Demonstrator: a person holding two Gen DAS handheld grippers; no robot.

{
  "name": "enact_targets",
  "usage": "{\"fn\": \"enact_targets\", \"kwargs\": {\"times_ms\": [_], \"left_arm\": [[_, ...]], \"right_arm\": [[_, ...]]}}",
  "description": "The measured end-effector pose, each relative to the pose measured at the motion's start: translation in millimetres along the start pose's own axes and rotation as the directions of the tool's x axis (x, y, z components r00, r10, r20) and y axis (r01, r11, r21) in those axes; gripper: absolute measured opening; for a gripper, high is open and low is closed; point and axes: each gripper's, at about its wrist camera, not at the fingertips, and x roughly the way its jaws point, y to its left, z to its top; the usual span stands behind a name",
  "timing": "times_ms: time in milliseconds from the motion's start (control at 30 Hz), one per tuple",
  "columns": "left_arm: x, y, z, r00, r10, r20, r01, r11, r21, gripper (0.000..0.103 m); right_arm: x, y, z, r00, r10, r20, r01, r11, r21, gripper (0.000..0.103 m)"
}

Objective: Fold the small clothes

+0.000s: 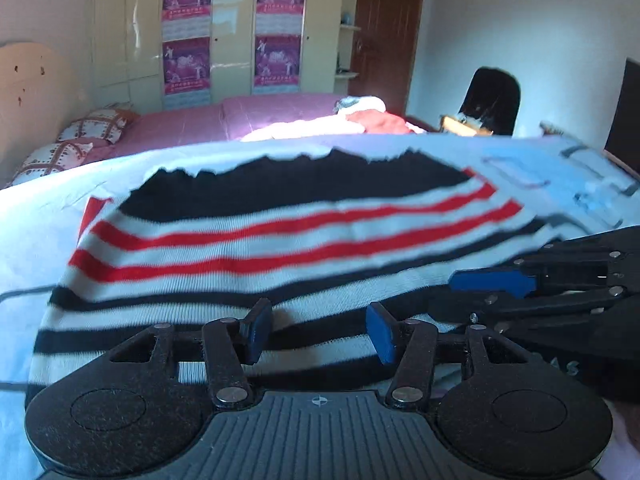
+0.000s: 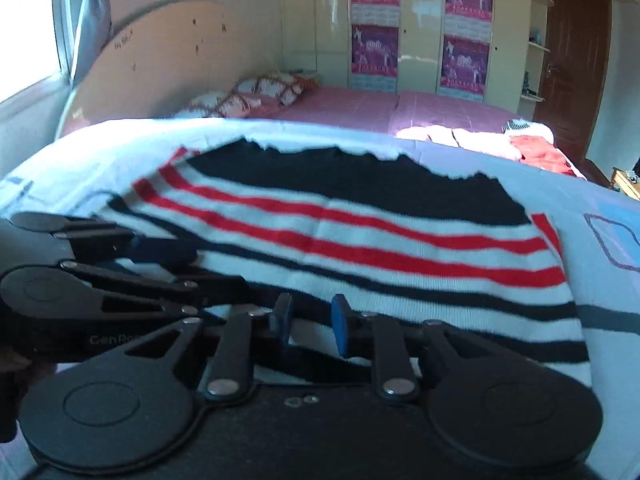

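1. striped knit top (image 1: 280,240) lies flat on the pale bedsheet (image 1: 40,216).
2. left gripper (image 1: 318,334) and right gripper (image 2: 310,326), fingers parted and holding nothing, sit at the top's near hem.
3. next, likely: pinch that hem and fold it away.

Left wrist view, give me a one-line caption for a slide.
Left gripper, fingers apart, at the near hem of a striped knit garment spread on a pale sheet, the right gripper alongside.

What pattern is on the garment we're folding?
The striped garment is white with red and black stripes and a solid black band at the far edge; clearest in the right wrist view.
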Motion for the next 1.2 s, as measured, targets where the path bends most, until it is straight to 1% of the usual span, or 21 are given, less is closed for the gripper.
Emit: {"fn": "enact_targets", "kwargs": {"times_ms": [33, 67, 133, 167, 200, 233, 333, 400, 467, 500, 600, 633, 667, 700, 767, 800, 833, 900, 933, 1000, 1200], "left_arm": [[-4, -1, -4, 1.000, 0.000, 0.008, 0.000, 1.000, -0.001, 0.052], [-9, -2, -7, 1.000, 0.005, 0.008, -0.005, 1.000, 0.005, 0.052], [-18, 3, -11, 1.000, 0.026, 0.016, -0.026, 0.999, 0.026, 0.052], [-21, 12, -14, 0.999, 0.033, 0.016, -0.033, 0.999, 0.015, 0.052], [-24, 23, -16, 1.000, 0.018, 0.013, -0.018, 1.000, -0.011, 0.052], [-28, 35, -19, 1.000, 0.006, 0.012, -0.006, 0.999, -0.035, 0.052], [-37, 64, -29, 0.999, 0.043, -0.008, -0.043, 0.997, -0.068, 0.052], [-44, 84, -37, 0.999, 0.032, -0.005, -0.032, 0.991, -0.133, 0.052], [-47, 92, -40, 0.999, 0.035, -0.005, -0.035, 0.988, -0.153, 0.052], [-47, 92, -41, 0.999, 0.037, -0.005, -0.037, 0.988, -0.152, 0.052], [-45, 86, -33, 0.998, 0.062, -0.011, -0.063, 0.986, -0.156, 0.052], [-48, 84, -30, 0.997, 0.076, 0.005, -0.074, 0.984, -0.165, 0.052], [-51, 83, -28, 0.996, 0.093, 0.018, -0.088, 0.982, -0.169, 0.052], [-54, 84, -26, 0.994, 0.105, 0.024, -0.100, 0.980, -0.171, 0.052], [-54, 88, -25, 0.993, 0.114, 0.019, -0.109, 0.978, -0.176, 0.052], [-51, 91, -26, 0.993, 0.121, -0.002, -0.120, 0.978, -0.171, 0.052], [-46, 94, -30, 0.991, 0.126, -0.035, -0.130, 0.978, -0.163, 0.052], [-43, 99, -36, 0.993, 0.110, -0.033, -0.114, 0.979, -0.171, 0.052], [-43, 100, -36, 0.994, 0.108, -0.033, -0.112, 0.979, -0.173, 0.052], [-42, 98, -35, 0.993, 0.113, -0.043, -0.118, 0.979, -0.164, 0.052], [-40, 96, -36, 0.992, 0.121, -0.040, -0.126, 0.978, -0.164, 0.052]], "right_arm": [[4, 0, -7, 1.000, -0.007, -0.025, 0.007, 1.000, -0.002, 0.023], [2, 0, -14, 1.000, -0.005, -0.003, 0.005, 1.000, -0.016, 0.023], [-4, 1, -21, 1.000, -0.029, 0.006, 0.029, 0.997, -0.070, 0.023], [-8, -2, -24, 0.999, -0.042, 0.012, 0.043, 0.995, -0.085, 0.023], [-12, -9, -26, 0.998, -0.058, 0.014, 0.059, 0.995, -0.085, 0.023], [-15, -17, -28, 0.997, -0.076, 0.014, 0.077, 0.994, -0.074, 0.023], [-26, -59, -37, 0.994, -0.112, -0.006, 0.112, 0.994, 0.011, 0.023], [-34, -85, -44, 0.991, -0.133, -0.024, 0.135, 0.989, 0.065, 0.022], [-43, -101, -54, 0.986, -0.164, -0.027, 0.165, 0.984, 0.071, 0.022], [-45, -104, -58, 0.986, -0.164, -0.024, 0.166, 0.983, 0.074, 0.022], [-45, -97, -58, 0.982, -0.187, -0.026, 0.188, 0.981, 0.046, 0.022], [-46, -93, -54, 0.980, -0.197, -0.026, 0.198, 0.979, 0.044, 0.024], [-49, -90, -51, 0.980, -0.197, -0.011, 0.197, 0.979, 0.056, 0.027], [-57, -89, -49, 0.982, -0.186, 0.024, 0.183, 0.980, 0.072, 0.027], [-65, -86, -46, 0.981, -0.181, 0.067, 0.176, 0.981, 0.079, 0.029], [-64, -85, -46, 0.982, -0.180, 0.063, 0.175, 0.981, 0.082, 0.029], [-58, -87, -47, 0.983, -0.177, 0.039, 0.174, 0.981, 0.086, 0.030], [-42, -90, -55, 0.983, -0.182, -0.033, 0.184, 0.979, 0.082, 0.031], [-44, -90, -58, 0.983, -0.185, -0.005, 0.184, 0.979, 0.081, 0.031], [-41, -88, -56, 0.981, -0.193, -0.026, 0.195, 0.978, 0.072, 0.031], [-39, -87, -55, 0.981, -0.191, -0.037, 0.193, 0.979, 0.060, 0.032]]}}
